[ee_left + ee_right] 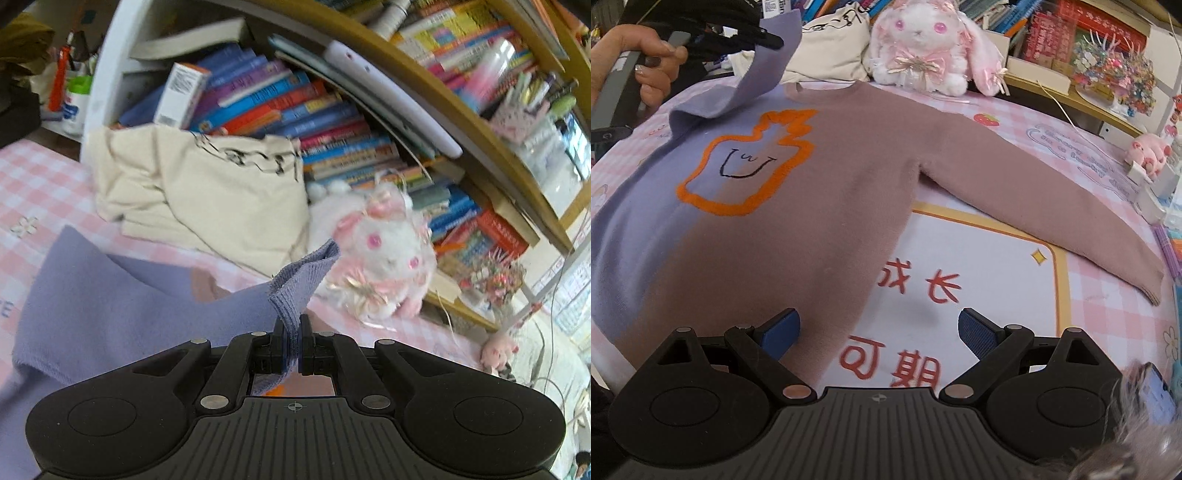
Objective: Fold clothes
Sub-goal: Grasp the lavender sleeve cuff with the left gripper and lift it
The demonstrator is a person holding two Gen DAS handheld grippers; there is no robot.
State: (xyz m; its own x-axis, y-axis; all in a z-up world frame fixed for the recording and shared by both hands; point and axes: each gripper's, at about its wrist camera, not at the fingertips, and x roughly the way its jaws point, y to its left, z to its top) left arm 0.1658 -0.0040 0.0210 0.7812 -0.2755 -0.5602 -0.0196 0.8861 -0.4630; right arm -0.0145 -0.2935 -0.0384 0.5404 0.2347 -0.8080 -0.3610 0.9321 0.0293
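Note:
A sweater (798, 206), half lilac and half dusty pink with an orange outline drawing on the chest, lies flat on the pink checked cover. Its pink sleeve (1034, 199) stretches out to the right. My left gripper (291, 332) is shut on the ribbed cuff of the lilac sleeve (303, 273) and holds it lifted above the sweater's body. In the right wrist view that lilac sleeve (757, 74) hangs raised at the upper left, beside a person's hand (639, 62) on the left tool. My right gripper (879, 328) stands open over the sweater's lower hem, with nothing between its blue pads.
A white and pink plush rabbit (923, 44) sits at the far edge, next to a heap of cream cloth (207, 192). Behind them stand shelves crammed with books (314, 122). A small pink plush pig (1148, 151) and boxes lie at the right edge.

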